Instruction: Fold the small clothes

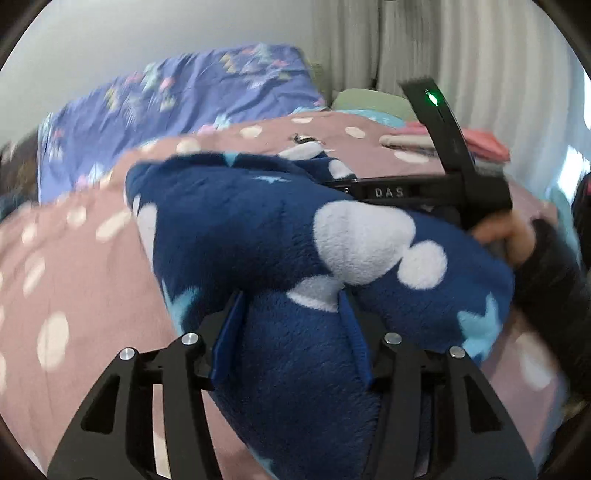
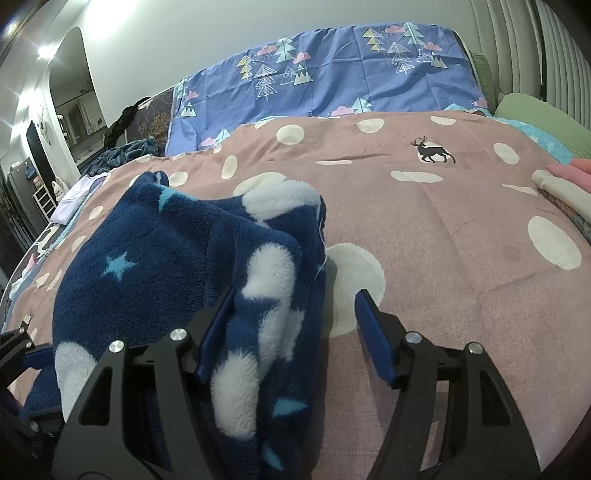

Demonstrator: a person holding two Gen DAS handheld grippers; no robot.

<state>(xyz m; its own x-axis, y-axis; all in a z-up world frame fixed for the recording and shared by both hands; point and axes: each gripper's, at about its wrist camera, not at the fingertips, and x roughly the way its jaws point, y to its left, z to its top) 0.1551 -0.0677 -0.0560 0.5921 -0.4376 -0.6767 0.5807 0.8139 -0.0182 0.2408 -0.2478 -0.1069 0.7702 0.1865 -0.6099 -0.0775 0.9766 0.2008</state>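
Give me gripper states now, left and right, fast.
Left gripper: closed on a bunched fold of the navy fleece garment.
Right gripper: open; the garment's edge lies against one finger, the other finger is clear over the pink blanket.

Black gripper (image 2: 295,332) frames, blue pads, silver screws, dark sleeve (image 1: 550,273)

wall (image 2: 184,33): white | curtain (image 1: 480,74): pleated | bedspread (image 2: 461,258): pink, dotted
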